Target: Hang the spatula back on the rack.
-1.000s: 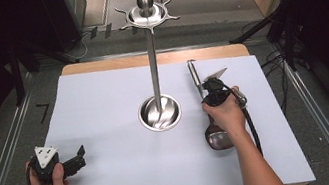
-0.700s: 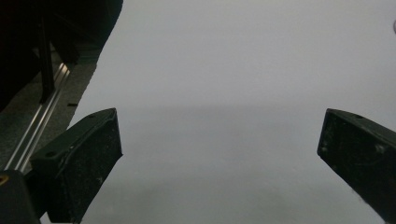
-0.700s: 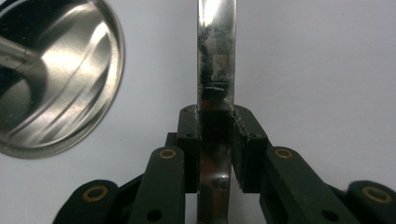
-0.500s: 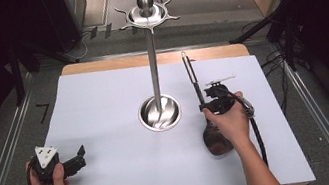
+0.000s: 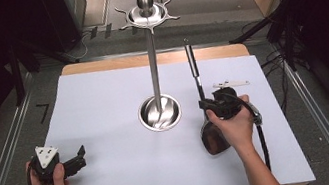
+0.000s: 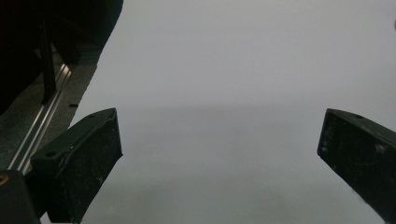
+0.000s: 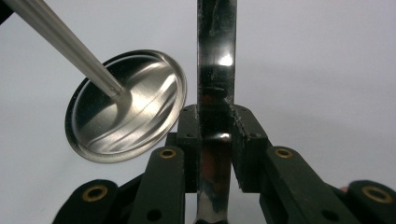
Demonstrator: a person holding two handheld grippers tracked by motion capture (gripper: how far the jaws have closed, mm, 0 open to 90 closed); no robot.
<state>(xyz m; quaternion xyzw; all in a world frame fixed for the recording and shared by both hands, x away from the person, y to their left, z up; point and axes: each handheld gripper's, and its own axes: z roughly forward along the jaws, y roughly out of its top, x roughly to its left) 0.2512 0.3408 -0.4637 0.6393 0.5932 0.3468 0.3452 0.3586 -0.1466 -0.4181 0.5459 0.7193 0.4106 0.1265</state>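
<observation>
A long-handled metal ladle (image 5: 195,74) stands steeply, its dark bowl (image 5: 209,139) low by the table and its handle end pointing up and away. My right gripper (image 5: 212,103) is shut on the handle just above the bowl. In the right gripper view the jaws of that gripper (image 7: 215,135) clamp the shiny handle (image 7: 215,56) from both sides. Left of the ladle stands a steel utensil stand (image 5: 151,54) with a round dish base (image 5: 160,113) and a ring of hooks (image 5: 147,17) on top. My left gripper (image 5: 79,155) rests at the near left, open, nothing between its jaws (image 6: 219,149).
A white sheet (image 5: 103,102) covers the wooden table, whose far edge (image 5: 97,65) shows bare. Metal rails (image 5: 5,154) run along both sides of the table. In the right gripper view the stand's dish (image 7: 135,107) and pole (image 7: 60,39) lie close to the left of the ladle handle.
The right hand has tipped the ladle up, so the handle end has risen and stands steeper. The hand has drawn slightly nearer. The left gripper has stayed put.
</observation>
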